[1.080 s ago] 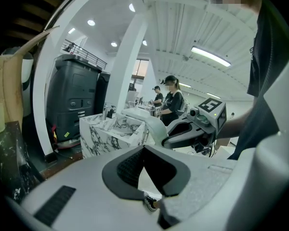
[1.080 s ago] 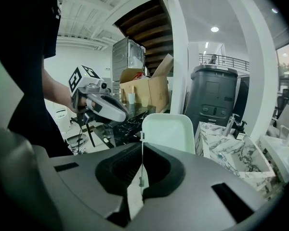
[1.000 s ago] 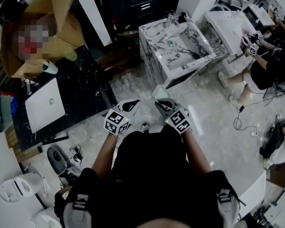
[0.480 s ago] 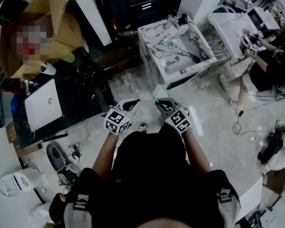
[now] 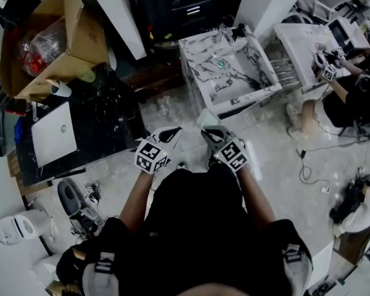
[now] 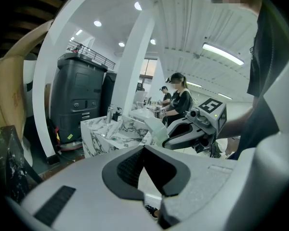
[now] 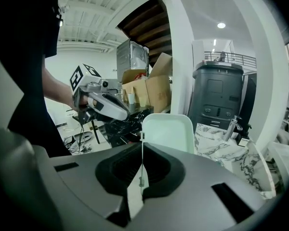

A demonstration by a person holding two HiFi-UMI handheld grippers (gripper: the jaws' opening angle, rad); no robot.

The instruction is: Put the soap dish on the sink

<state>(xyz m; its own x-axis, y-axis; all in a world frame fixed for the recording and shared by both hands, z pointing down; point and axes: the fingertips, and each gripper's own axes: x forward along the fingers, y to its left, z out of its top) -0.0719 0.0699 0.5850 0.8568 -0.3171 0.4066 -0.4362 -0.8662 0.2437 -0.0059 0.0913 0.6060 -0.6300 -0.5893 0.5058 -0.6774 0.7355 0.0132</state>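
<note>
Staying clamped, right gripper [image 5: 211, 130] keeps soap dish [image 7: 167, 131]; sink [image 5: 197, 82] barely shifts.

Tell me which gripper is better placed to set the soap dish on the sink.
Right: the right gripper is shut on the soap dish, facing the sink; the left gripper is shut, empty.

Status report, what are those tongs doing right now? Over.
Right tongs shut on soap dish. Left tongs shut, empty. Marble sink ahead, nothing seen between.
</note>
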